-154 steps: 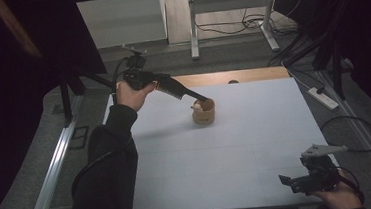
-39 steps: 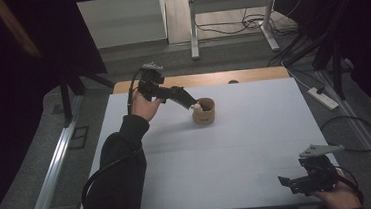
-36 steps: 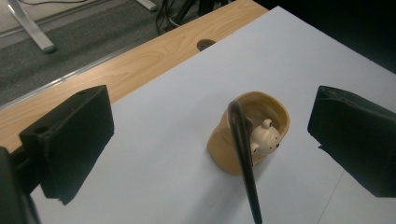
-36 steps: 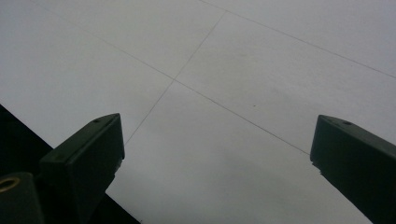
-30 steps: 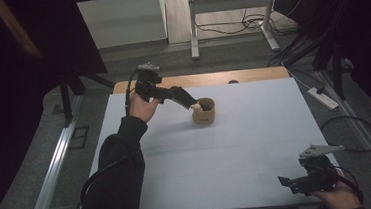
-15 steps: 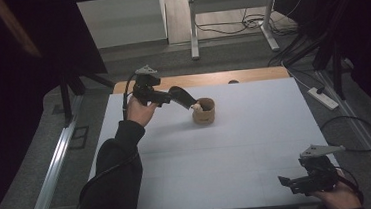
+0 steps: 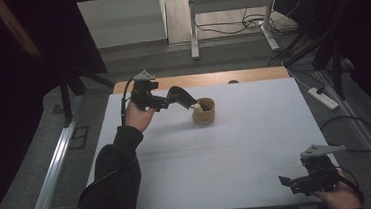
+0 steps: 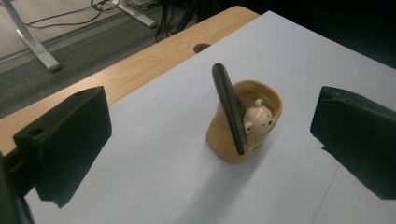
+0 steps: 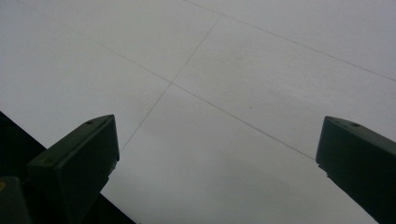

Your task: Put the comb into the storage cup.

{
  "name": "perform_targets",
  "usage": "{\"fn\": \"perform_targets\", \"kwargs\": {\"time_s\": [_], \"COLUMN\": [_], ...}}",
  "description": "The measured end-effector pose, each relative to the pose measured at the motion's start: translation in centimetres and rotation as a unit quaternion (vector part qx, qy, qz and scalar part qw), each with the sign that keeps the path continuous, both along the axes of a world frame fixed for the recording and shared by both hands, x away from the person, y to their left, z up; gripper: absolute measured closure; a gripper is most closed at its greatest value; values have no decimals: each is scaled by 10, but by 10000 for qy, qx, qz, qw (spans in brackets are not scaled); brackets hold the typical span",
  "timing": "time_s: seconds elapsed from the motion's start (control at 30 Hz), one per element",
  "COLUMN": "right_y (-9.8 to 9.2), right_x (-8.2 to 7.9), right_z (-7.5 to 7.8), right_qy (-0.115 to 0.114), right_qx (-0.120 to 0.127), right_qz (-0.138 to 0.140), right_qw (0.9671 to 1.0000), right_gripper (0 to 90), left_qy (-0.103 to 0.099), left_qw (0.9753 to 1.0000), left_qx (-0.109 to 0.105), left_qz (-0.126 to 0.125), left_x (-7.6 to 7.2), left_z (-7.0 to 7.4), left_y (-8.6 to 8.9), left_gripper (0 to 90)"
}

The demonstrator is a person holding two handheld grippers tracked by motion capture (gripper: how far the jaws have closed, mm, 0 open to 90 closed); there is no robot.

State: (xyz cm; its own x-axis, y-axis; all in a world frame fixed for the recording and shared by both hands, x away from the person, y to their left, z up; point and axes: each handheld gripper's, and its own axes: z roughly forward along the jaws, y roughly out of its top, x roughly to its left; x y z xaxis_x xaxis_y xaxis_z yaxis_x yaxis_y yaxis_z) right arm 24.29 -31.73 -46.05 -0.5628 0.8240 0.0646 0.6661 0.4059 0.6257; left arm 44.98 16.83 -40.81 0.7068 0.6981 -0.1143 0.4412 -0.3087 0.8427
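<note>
A tan cup [image 7: 204, 112] stands on the white table [image 7: 217, 157] toward the back, left of centre. In the left gripper view the cup [image 8: 240, 140] holds a small pale bear-like figure [image 8: 258, 120] and a dark flat strip [image 8: 228, 109] that stands up and leans out over its rim. My left gripper [image 7: 182, 96] hovers just left of the cup, open, with the cup between and beyond its jaws [image 8: 212, 140]. My right gripper [image 7: 291, 181] rests at the table's front right corner, open over bare table [image 9: 219, 158].
A wooden strip [image 7: 231, 77] with a round hole runs along the table's far edge. Behind it are a floor, metal legs and cables. A power strip [image 7: 322, 99] lies on the floor to the right. The table's front edge runs right by my right gripper.
My left gripper has drawn back a little from the cup and lifted, and its hand has come nearer the table. My right gripper has stayed where it was.
</note>
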Motion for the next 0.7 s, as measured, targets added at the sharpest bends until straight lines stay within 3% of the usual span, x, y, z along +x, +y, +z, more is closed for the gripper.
{"fn": "perform_targets", "kwargs": {"time_s": [0.7], "right_y": [1], "right_x": [-1], "right_z": [0], "right_qy": [-47], "right_qx": [-52], "right_qz": [37], "right_qw": [10000], "right_gripper": [0], "left_qy": [122], "left_qw": [9999], "left_qx": [-31], "left_qz": [-23], "left_x": [-15], "left_z": [-13], "left_y": [3], "left_gripper": [0]}}
